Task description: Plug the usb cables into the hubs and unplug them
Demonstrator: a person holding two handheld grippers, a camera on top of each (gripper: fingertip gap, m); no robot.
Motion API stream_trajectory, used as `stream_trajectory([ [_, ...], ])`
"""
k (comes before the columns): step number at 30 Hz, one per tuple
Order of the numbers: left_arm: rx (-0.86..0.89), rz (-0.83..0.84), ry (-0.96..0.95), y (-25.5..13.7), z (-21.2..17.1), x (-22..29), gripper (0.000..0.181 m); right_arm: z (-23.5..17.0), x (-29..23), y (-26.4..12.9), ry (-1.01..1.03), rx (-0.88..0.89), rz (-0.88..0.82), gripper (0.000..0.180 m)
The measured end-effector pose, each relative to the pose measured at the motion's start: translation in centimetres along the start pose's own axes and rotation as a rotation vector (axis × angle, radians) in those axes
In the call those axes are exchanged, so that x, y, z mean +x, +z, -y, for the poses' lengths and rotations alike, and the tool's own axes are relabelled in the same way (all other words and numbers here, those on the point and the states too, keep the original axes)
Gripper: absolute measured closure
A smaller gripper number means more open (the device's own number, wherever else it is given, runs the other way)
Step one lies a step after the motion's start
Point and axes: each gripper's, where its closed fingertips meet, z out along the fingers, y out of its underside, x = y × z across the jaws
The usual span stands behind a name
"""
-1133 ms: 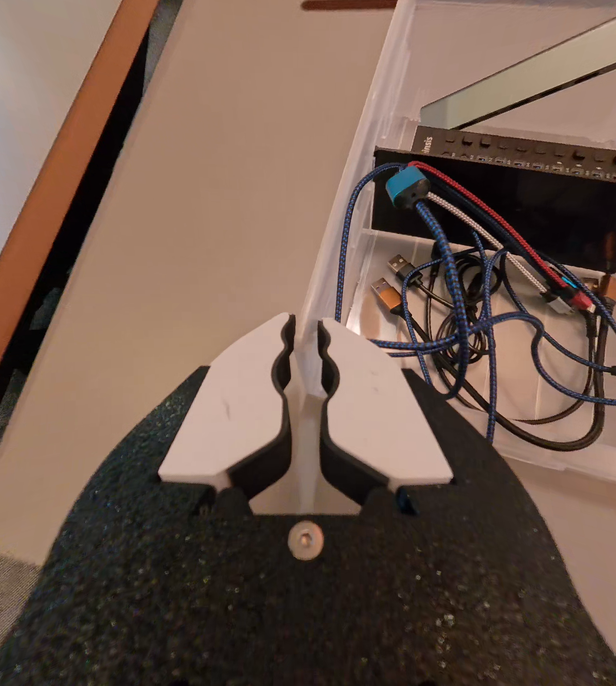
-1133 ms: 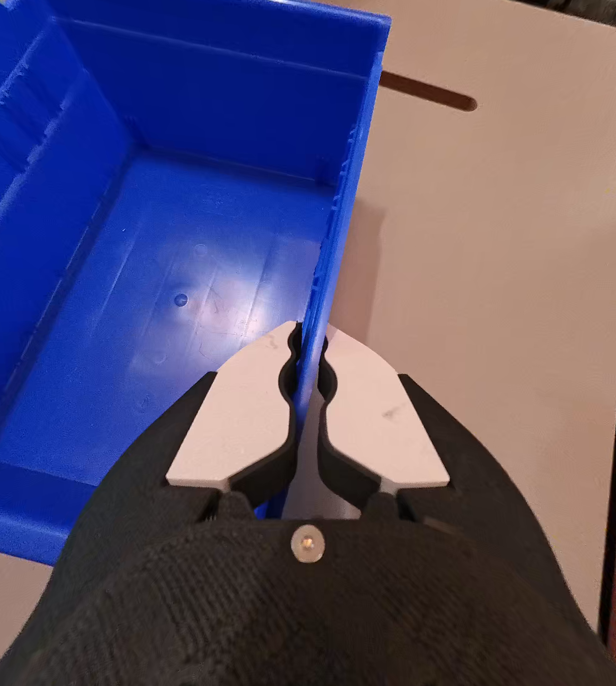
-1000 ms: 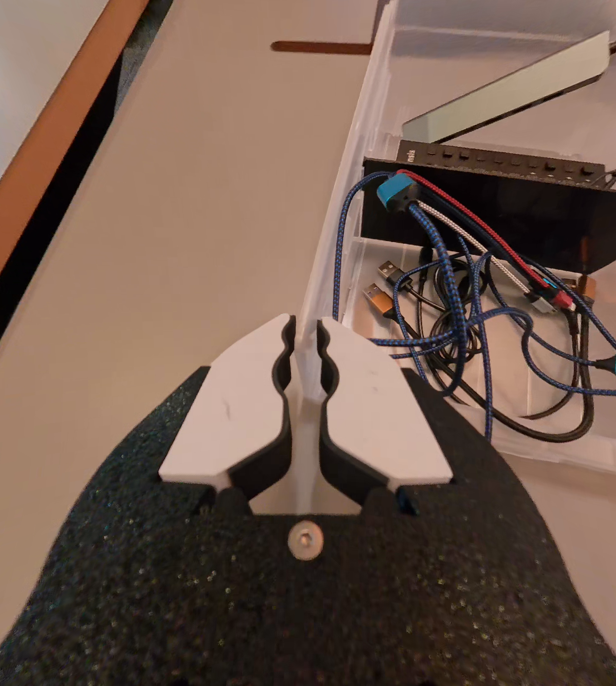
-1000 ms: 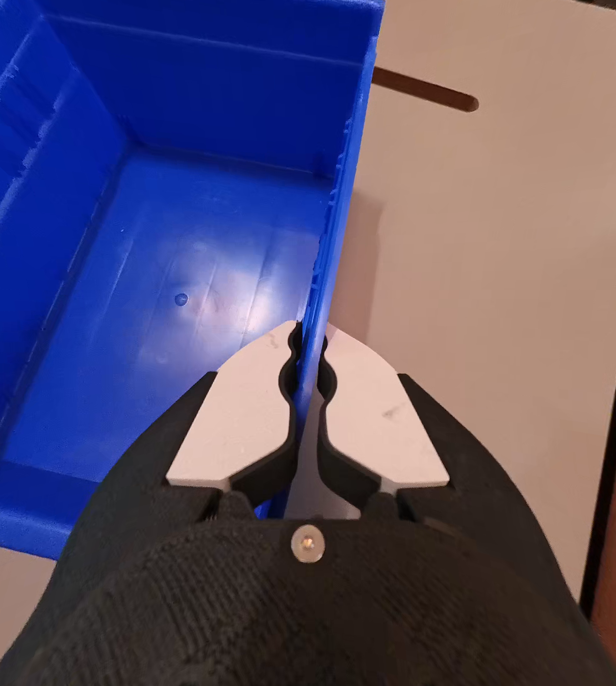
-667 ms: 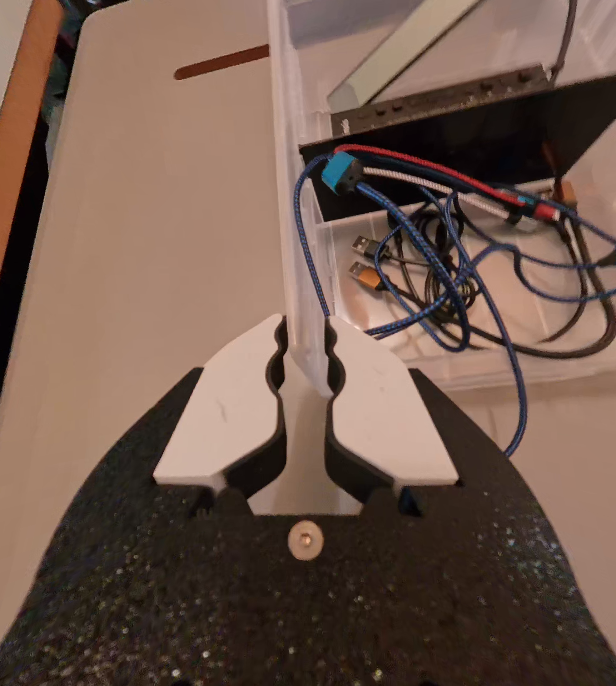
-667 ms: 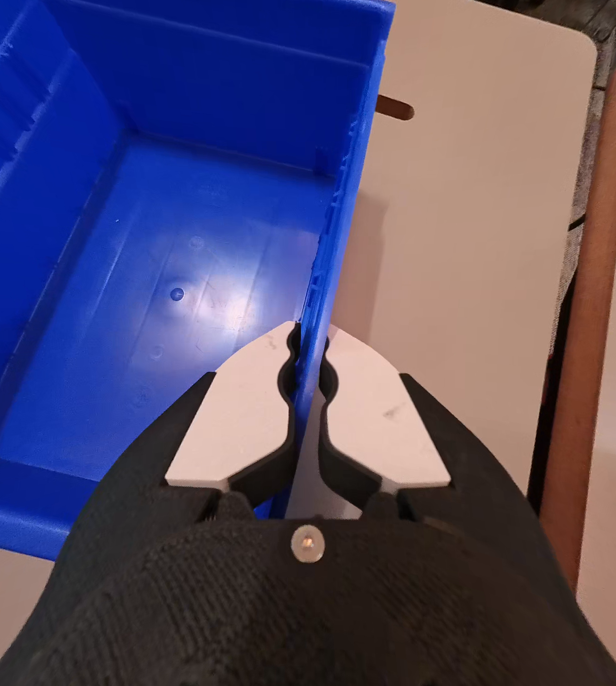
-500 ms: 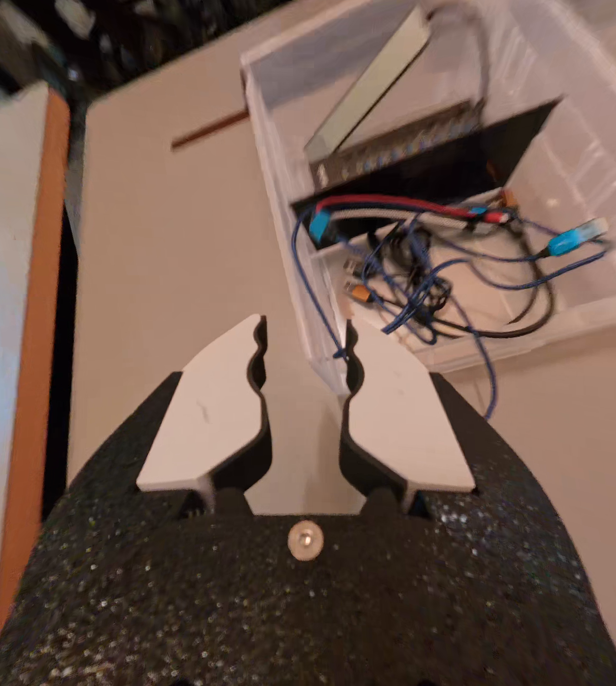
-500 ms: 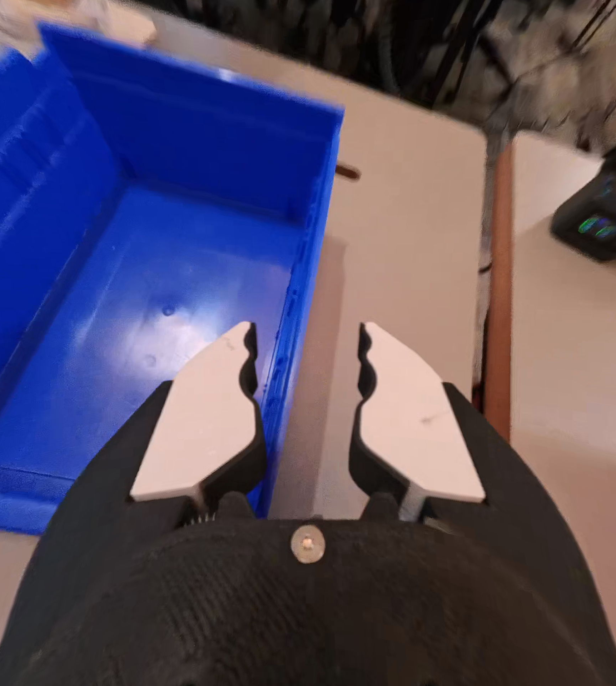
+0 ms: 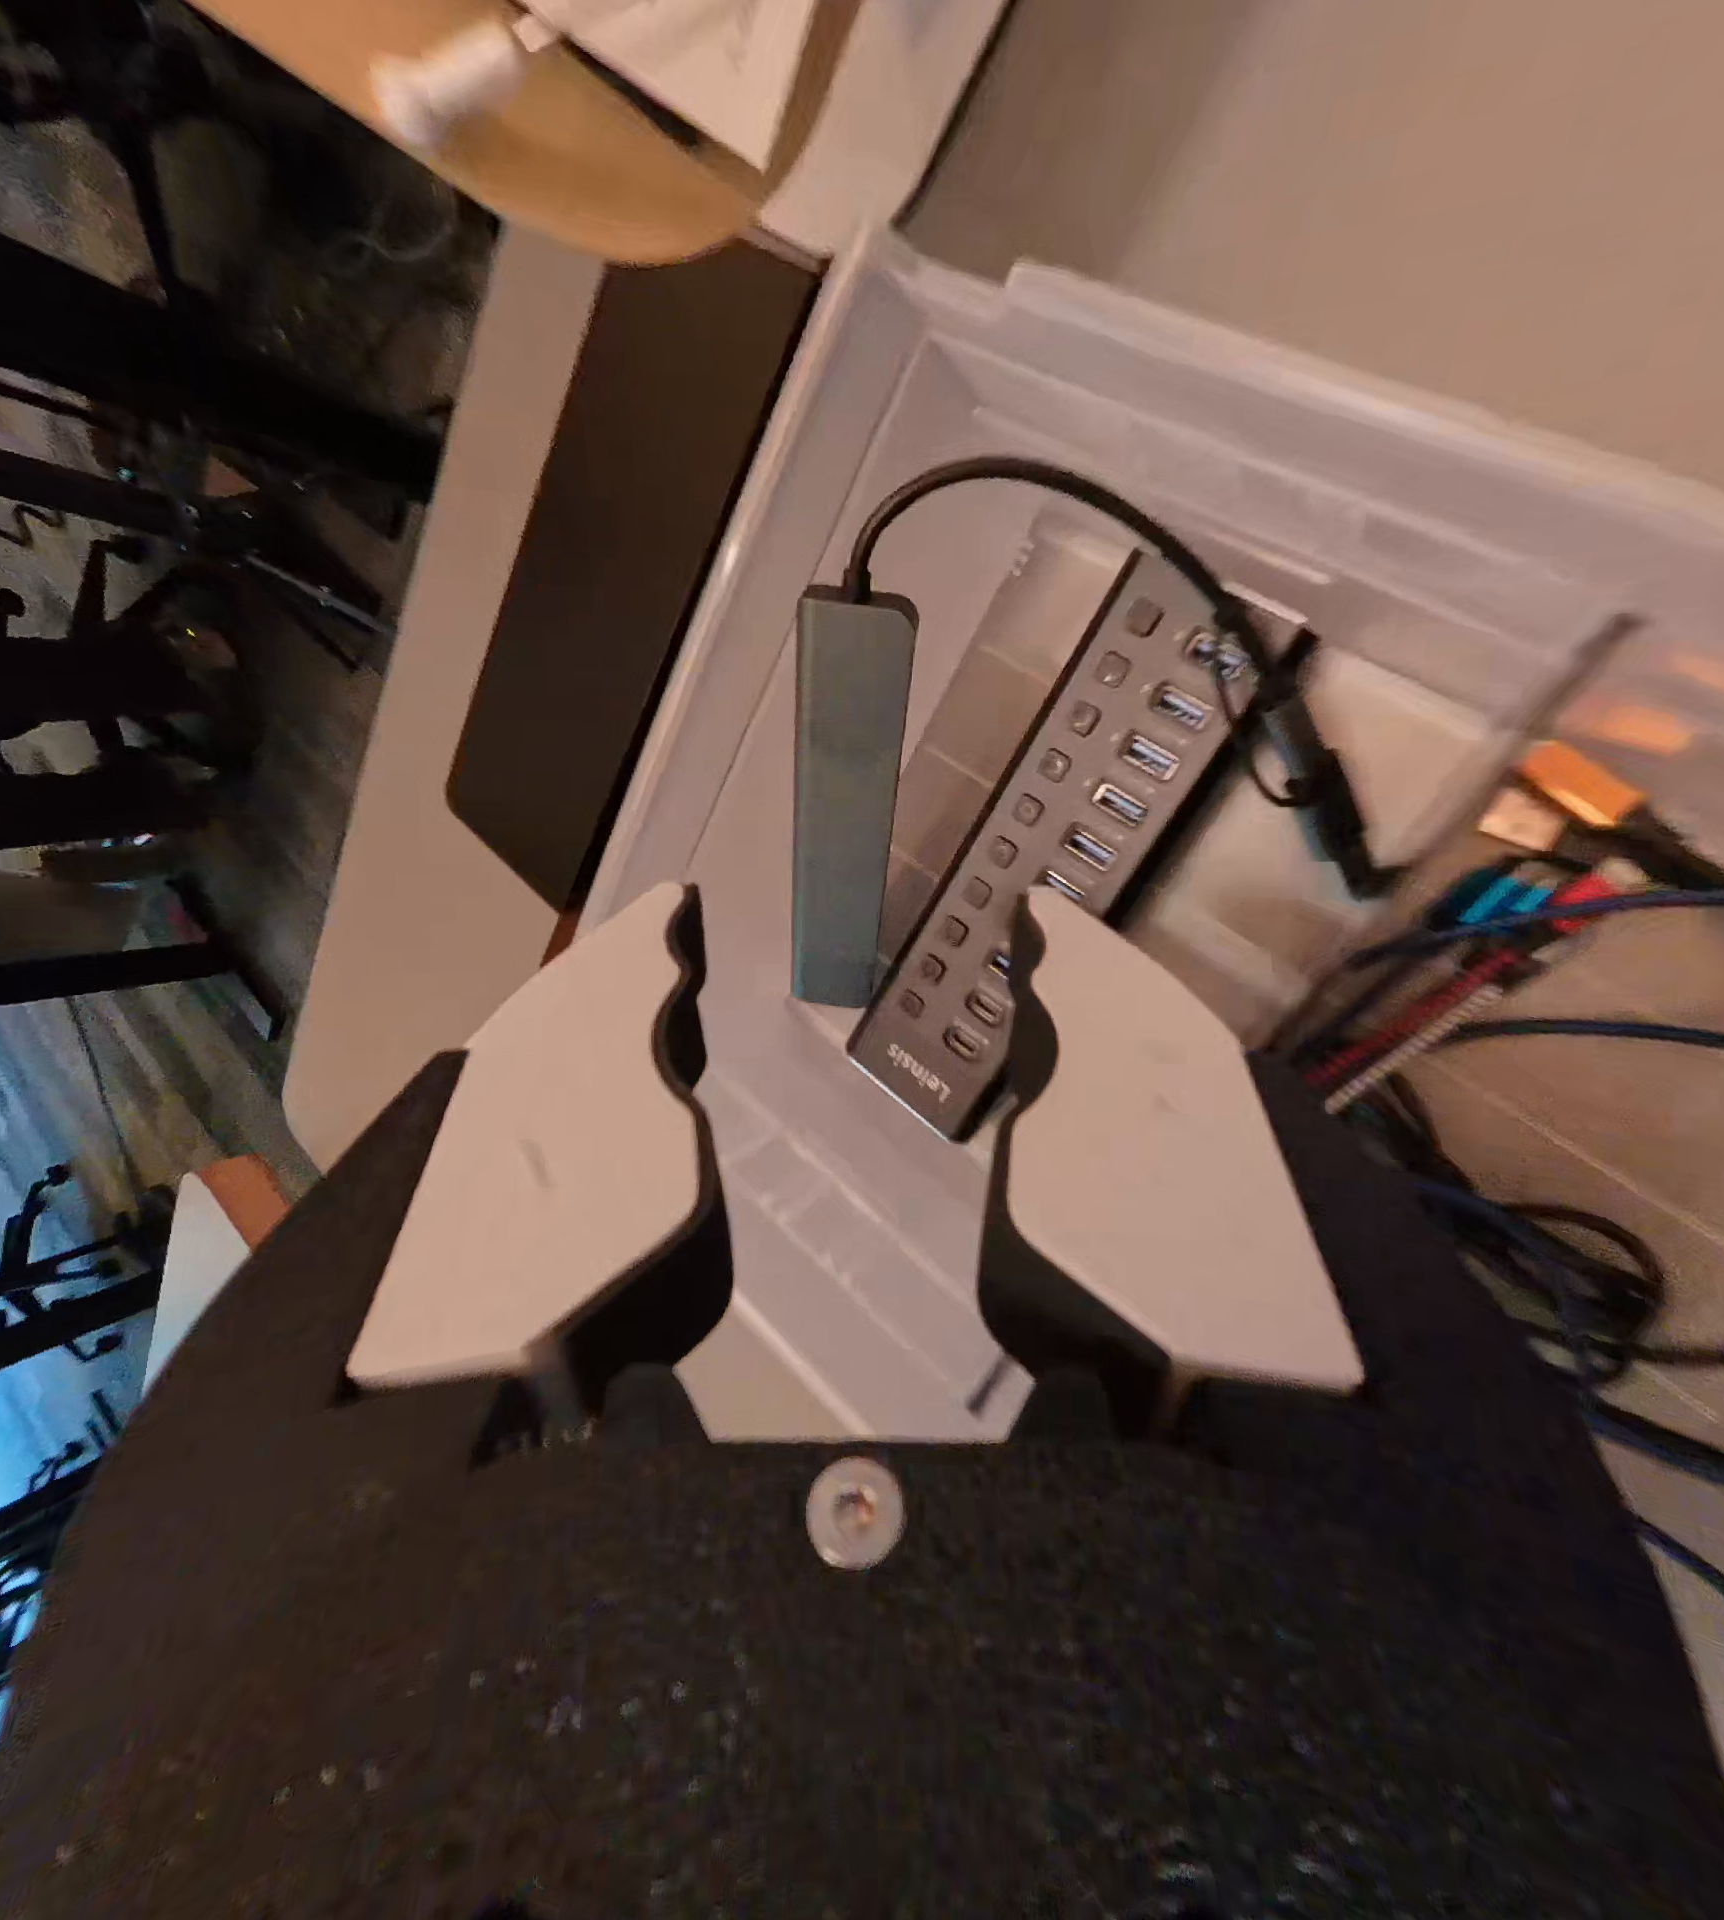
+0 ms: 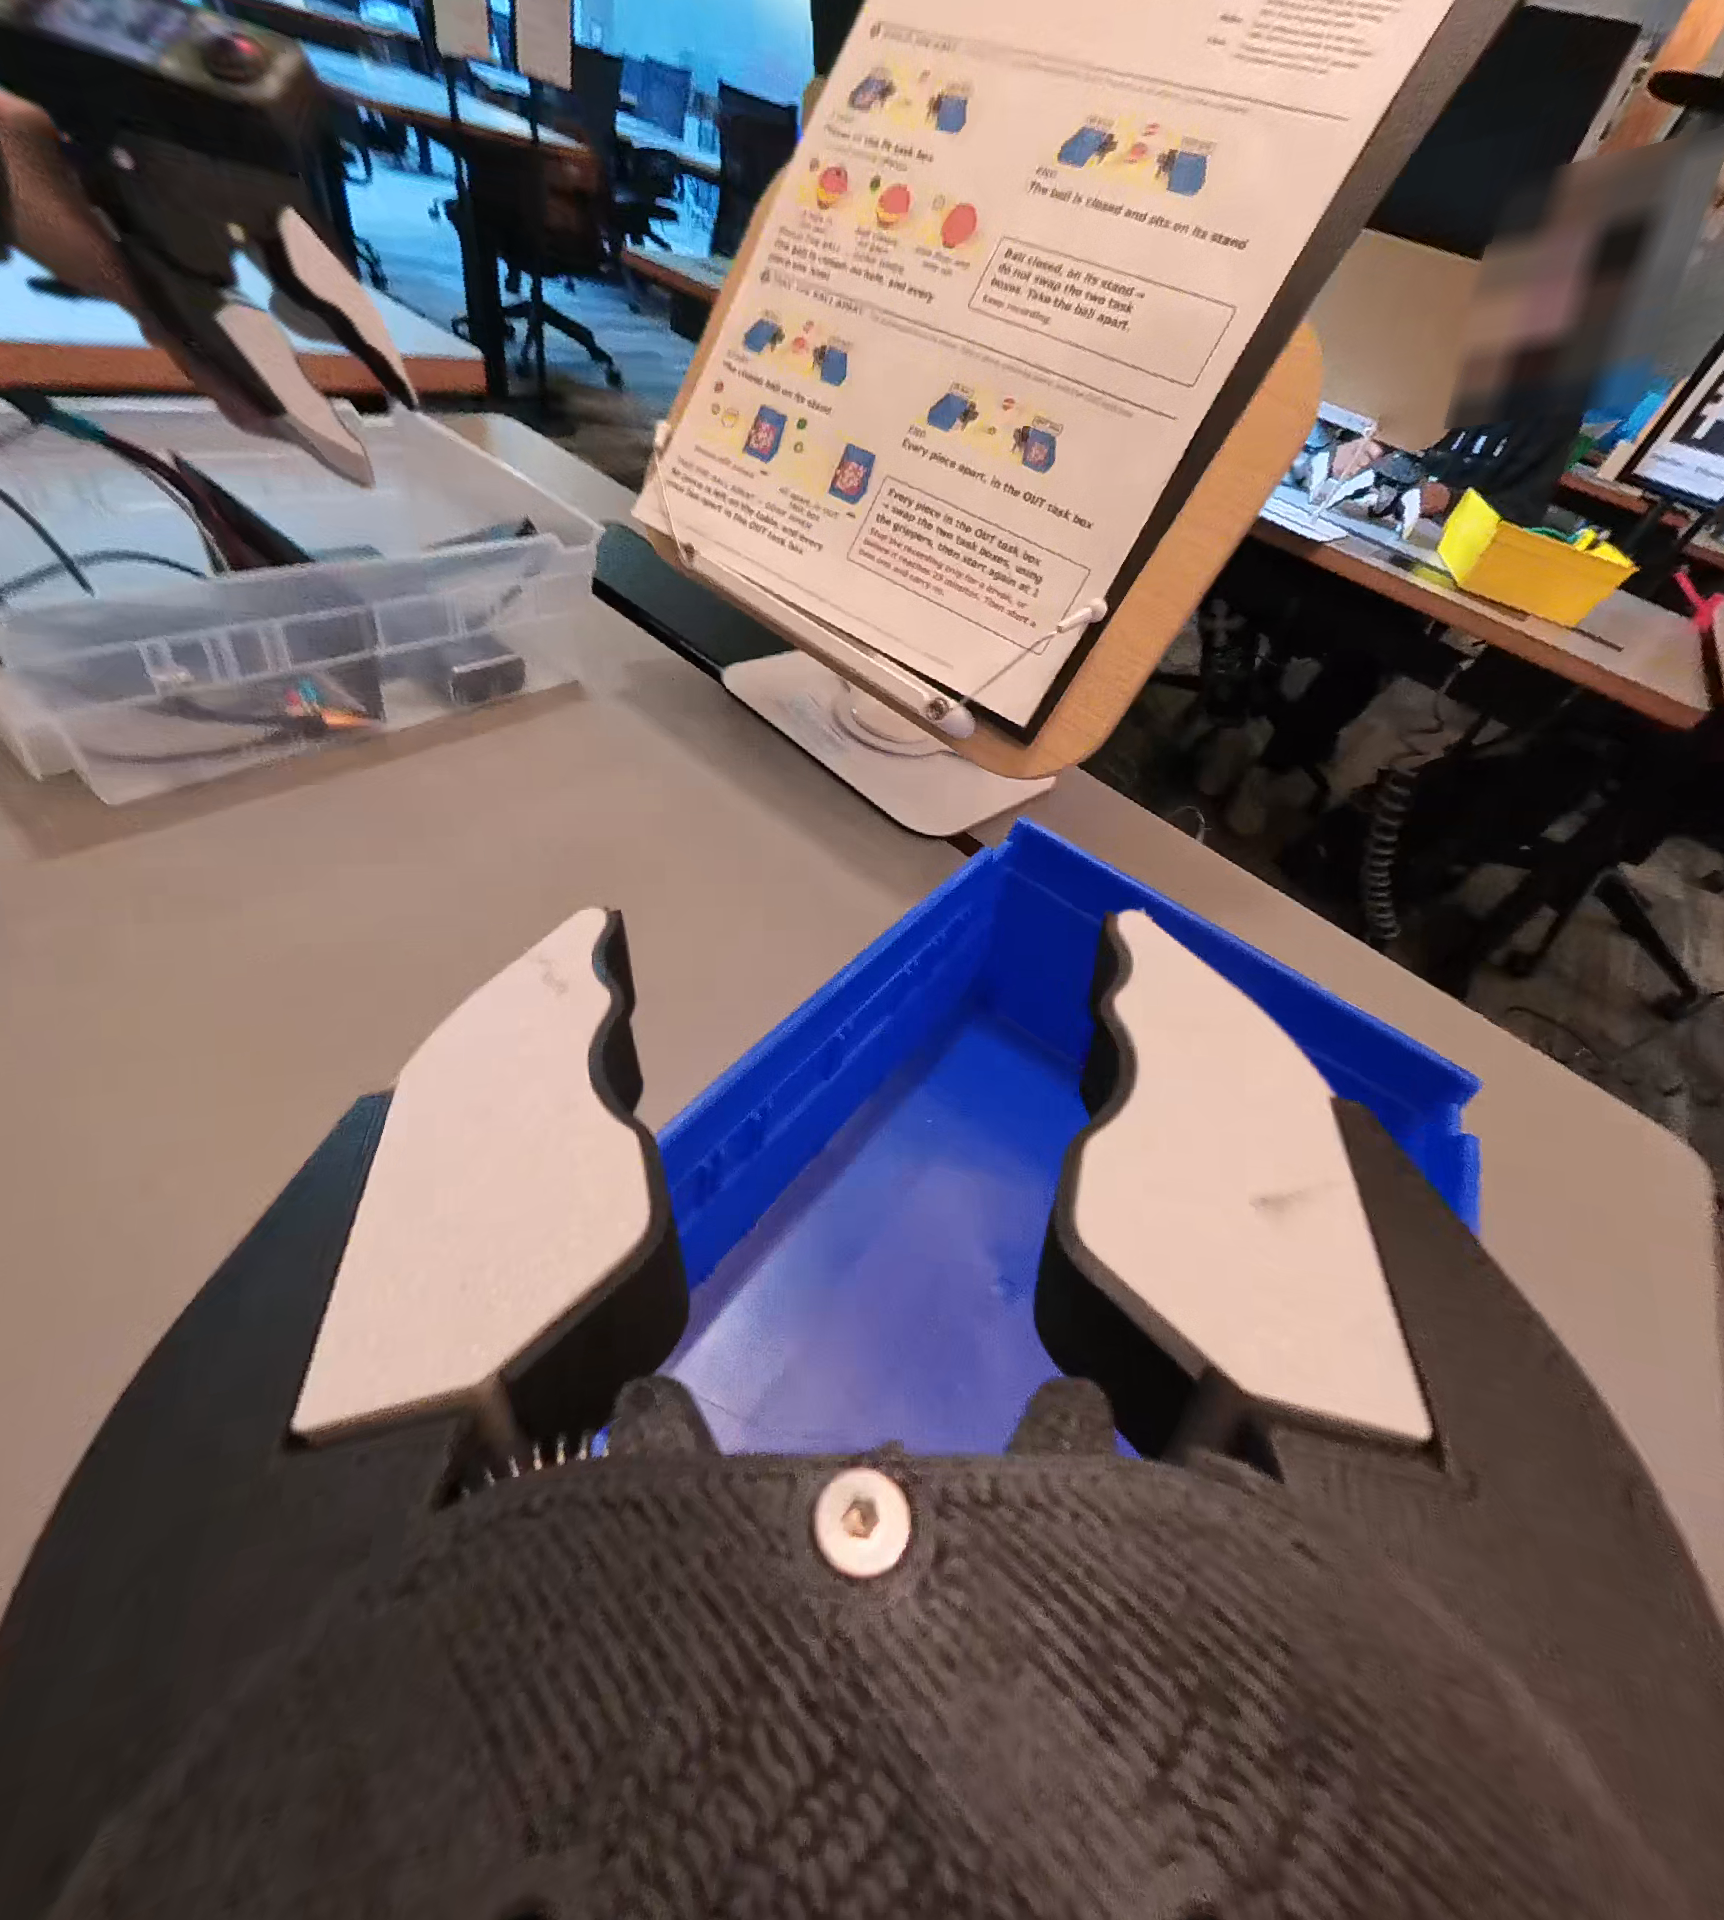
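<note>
My left gripper (image 9: 853,920) is open and empty, hovering over the clear plastic bin (image 9: 1253,457). Inside the bin a black multi-port USB hub (image 9: 1066,831) lies slanted, and a slim grey hub (image 9: 842,800) with a black lead stands beside it. A tangle of blue, red, white and black USB cables (image 9: 1523,966) lies to the right in the bin. My right gripper (image 10: 863,935) is open and empty above the empty blue bin (image 10: 941,1164). The right wrist view also shows the left gripper (image 10: 318,343) over the clear bin (image 10: 318,623) at upper left.
A tilted wooden stand with an instruction sheet (image 10: 1024,343) sits at the table's far edge between the bins. The beige table (image 10: 214,935) lies between the bins. A yellow tray (image 10: 1523,561) and a person are at a desk behind. Across from one pair of fingers to the other is roughly 50 cm. My right tips are about 50 cm from the slim grey hub (image 9: 842,800), my left tips only 8 cm.
Both grippers let go of their bin walls and opened. The left one lifted and swung over the clear bin toward the hubs. The right one rose and tilted up above the blue bin.
</note>
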Motion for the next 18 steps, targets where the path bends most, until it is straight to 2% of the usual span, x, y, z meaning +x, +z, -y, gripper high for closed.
stream_trajectory([
  [3,-0.092,-0.018,-0.004,4.1,-1.3,0.1,0.134,-1.0,-0.2,0.1,-0.033,-0.039,-0.001,0.096],
  [7,-0.110,-0.040,-0.051,7.0,-2.0,0.7,0.137,-1.9,0.4,-0.3,-0.027,-0.061,-0.019,0.097],
  [11,-0.151,0.011,-0.010,8.2,-2.7,0.3,0.129,-1.9,0.7,-0.3,-0.003,-0.042,-0.016,0.099],
  [18,-0.170,-0.016,0.046,9.0,-3.0,0.1,0.145,-3.2,0.8,0.5,-0.019,-0.086,-0.017,0.100],
])
